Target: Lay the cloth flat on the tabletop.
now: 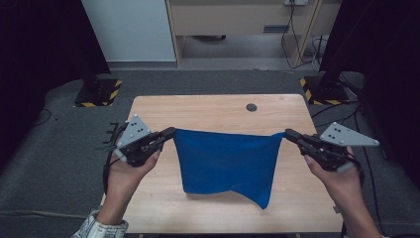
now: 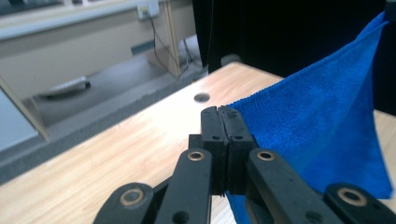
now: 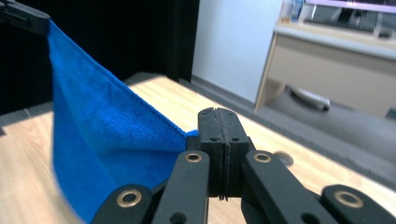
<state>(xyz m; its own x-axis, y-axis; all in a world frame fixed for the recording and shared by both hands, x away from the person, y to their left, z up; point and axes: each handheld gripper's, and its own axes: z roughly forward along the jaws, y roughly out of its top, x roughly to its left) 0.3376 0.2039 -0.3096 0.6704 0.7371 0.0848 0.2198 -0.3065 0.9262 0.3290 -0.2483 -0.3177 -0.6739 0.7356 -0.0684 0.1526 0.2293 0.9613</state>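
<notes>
Blue cloth (image 1: pixel 225 161) hangs in the air over the wooden table (image 1: pixel 208 111), stretched between the two grippers by its top edge. Left gripper (image 1: pixel 171 132) is clamped tight on the top left corner, right gripper (image 1: pixel 288 134) is clamped tight on the top right corner; in the left gripper view the jaws press together with the cloth (image 2: pixel 322 112) running off to their right, and in the right gripper view the same, cloth (image 3: pixel 102 130) running off to their left. Key relation: the taut top edge is the long axis, running side to side across the table, about level, both gripper tips pointing inward at each other along that line. Cloth body drops below that line toward the person, lower edge uneven, lower right corner hanging lowest and close to the tabletop; can't tell if it touches. Neither hand is nearer, each owns one corner, roughly symmetric about the table middle. Likely next move is lowering or laying the cloth flat, which would need both hands travelling together to keep the edge straight. Small dark hole (image 1: pixel 251 107) in the table sits beyond the cloth, well apart
</notes>
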